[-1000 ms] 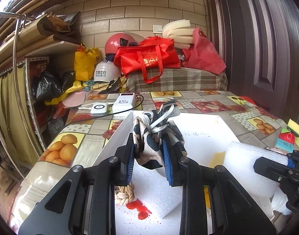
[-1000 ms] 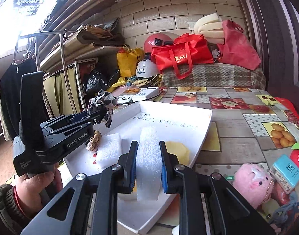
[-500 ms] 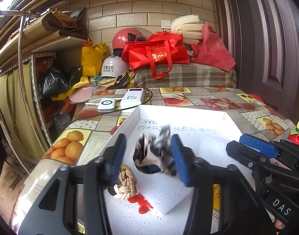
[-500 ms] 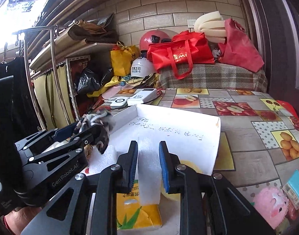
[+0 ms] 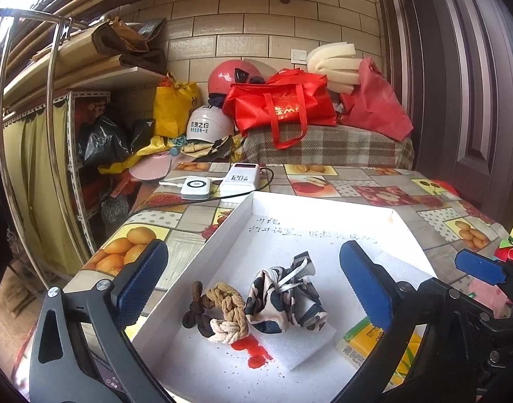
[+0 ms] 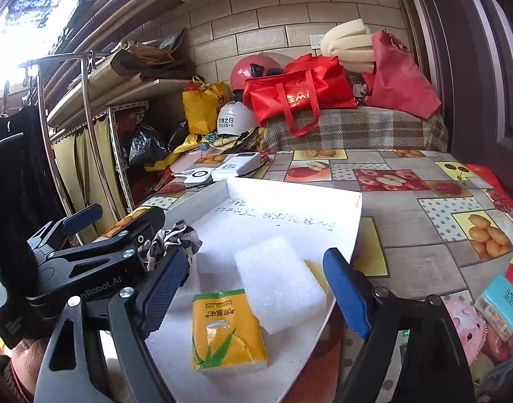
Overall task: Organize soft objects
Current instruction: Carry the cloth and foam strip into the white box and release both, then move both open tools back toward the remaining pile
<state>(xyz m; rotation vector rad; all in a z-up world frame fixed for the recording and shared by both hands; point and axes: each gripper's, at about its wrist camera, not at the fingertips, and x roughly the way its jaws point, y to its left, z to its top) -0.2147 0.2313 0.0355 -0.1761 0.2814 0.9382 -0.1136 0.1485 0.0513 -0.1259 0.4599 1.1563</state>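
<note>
Lying at lower centre of the left wrist view: a crumpled black-and-white patterned cloth pouch with a white drawstring, on a white foam sheet inside the white tray, touching a braided rope knot of brown, tan and cream to its left. Left gripper with jaws spread wide, released, pouch resting free between them; clenched on that pouch a second ago, held above the tray. Red stain just below the knot.

Sitting at centre of the right wrist view: a white foam block in the tray, leaning partly over a yellow tissue pack at lower centre. Right gripper jaws wide apart, released, where earlier pinching the foam block upright. Pouch partly hidden behind the left gripper at left. Fruit-patterned counter at right.
</note>
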